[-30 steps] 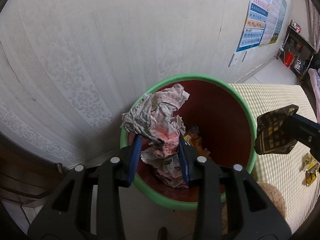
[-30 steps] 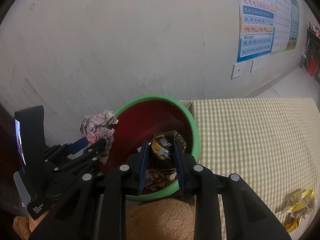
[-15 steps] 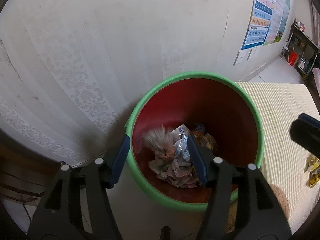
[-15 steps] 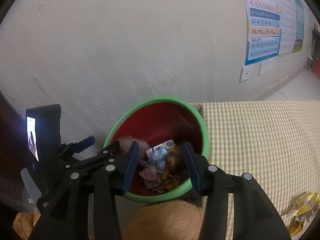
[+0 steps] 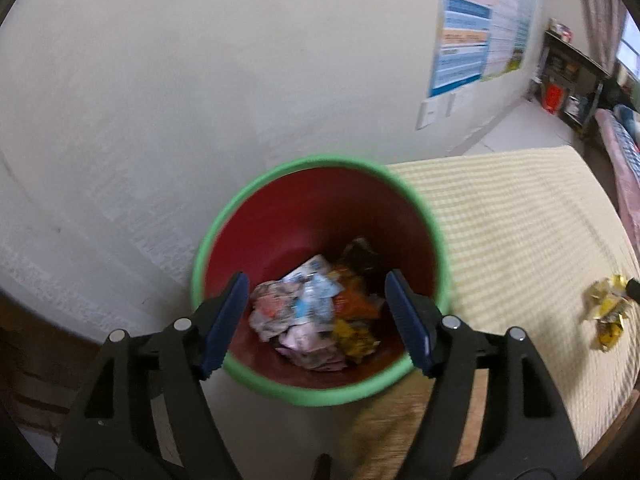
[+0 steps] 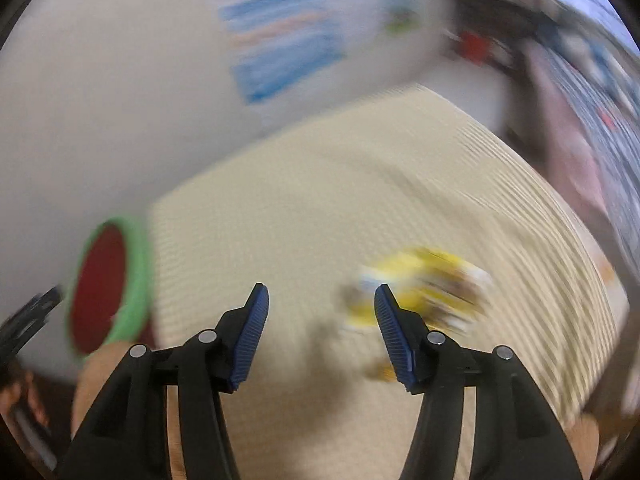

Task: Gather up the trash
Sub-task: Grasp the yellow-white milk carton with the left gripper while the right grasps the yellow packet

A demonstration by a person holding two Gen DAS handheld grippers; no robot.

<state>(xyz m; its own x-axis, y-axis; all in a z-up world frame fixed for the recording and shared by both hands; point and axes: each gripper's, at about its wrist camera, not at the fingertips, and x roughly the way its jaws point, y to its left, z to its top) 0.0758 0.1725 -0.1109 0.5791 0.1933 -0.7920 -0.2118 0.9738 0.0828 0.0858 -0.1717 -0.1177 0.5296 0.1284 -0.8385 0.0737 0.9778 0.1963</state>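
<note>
- Trash (image 5: 316,316) lies heaped in the bottom of the red bin (image 5: 320,216), whose green rim stands against the wall and touches the near left corner of the checked bench (image 5: 520,240).
- Left gripper (image 5: 318,322) hangs over the bin mouth, released; its jaws have just been opening, with nothing between them, both tips inside the rim.
- One yellow wrapper (image 5: 608,312) remains on the bench, towards its right edge, well apart from the bin.
- Right gripper (image 6: 320,328) is over the bench, released, jaws just opened and bare; the blurred wrapper (image 6: 424,292) lies just right of its right tip.
- Bare cloth spreads between bin and wrapper.
</note>
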